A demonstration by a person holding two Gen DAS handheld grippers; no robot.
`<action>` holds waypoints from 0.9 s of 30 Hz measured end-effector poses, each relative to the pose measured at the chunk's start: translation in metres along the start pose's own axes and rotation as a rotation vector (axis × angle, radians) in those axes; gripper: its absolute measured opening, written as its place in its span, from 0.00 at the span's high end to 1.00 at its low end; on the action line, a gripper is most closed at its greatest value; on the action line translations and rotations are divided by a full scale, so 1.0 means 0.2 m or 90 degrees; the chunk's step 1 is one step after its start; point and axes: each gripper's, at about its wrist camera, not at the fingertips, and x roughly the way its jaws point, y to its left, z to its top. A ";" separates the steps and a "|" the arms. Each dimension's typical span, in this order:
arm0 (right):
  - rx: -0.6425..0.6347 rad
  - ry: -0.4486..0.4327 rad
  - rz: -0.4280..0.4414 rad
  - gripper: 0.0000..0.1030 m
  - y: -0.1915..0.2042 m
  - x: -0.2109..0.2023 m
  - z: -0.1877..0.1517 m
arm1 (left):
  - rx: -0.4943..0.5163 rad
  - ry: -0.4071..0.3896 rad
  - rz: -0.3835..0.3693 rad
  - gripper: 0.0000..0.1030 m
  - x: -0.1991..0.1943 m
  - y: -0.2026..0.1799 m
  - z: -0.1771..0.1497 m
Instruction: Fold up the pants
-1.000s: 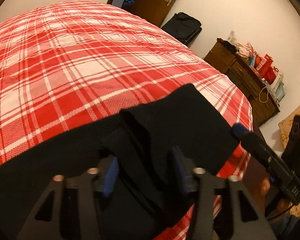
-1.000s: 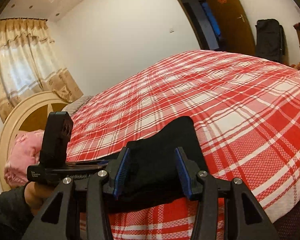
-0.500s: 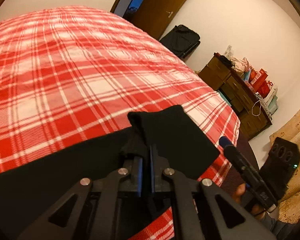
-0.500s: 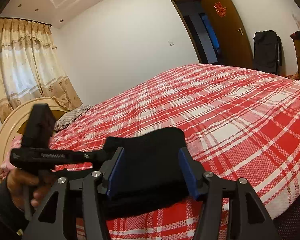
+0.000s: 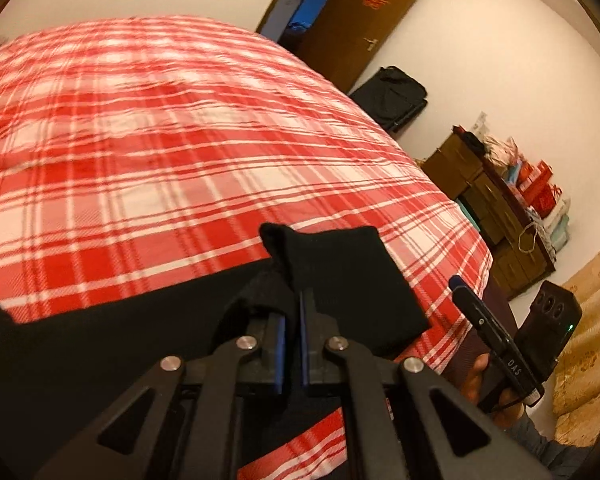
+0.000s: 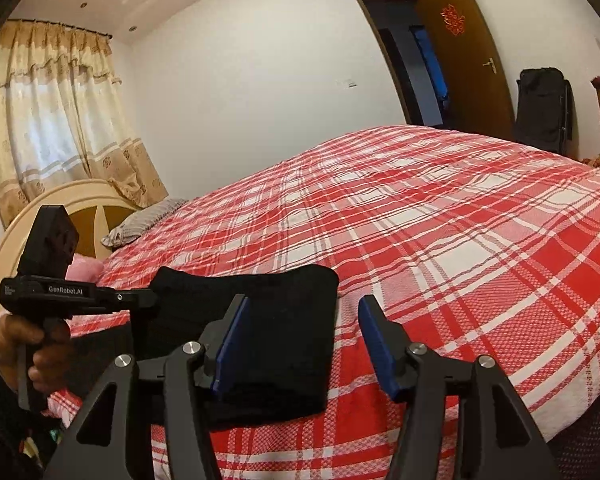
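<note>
While the left gripper [image 5: 292,344] is pinching a fold of the black pants [image 5: 352,280] on the bed [image 5: 180,140], the right gripper [image 6: 300,344] is hovering open-fingered, so folding is looking barely begun.

A wide bed under a red-and-white plaid cover [image 6: 440,232] fills the room. Cream patterned curtains [image 6: 56,128] hang at ten o'clock; a brown wooden door [image 6: 464,52] stands open at one o'clock against white walls [image 6: 240,60].

Red plaid bed [image 6: 440,240], black pants [image 6: 284,320], grey pillow [image 6: 140,224]
</note>
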 end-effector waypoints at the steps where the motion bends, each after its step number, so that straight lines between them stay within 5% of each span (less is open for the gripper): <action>1: -0.008 0.003 0.003 0.44 0.01 0.00 -0.01 | -0.007 0.003 0.002 0.94 -0.01 0.02 -0.01; 19: -0.107 0.077 0.086 0.42 0.23 0.06 -0.09 | -0.086 0.038 0.042 0.94 0.02 0.32 -0.13; 27: -0.102 0.238 0.074 0.39 0.27 0.26 -0.19 | -0.100 0.050 0.055 0.93 0.06 0.39 -0.18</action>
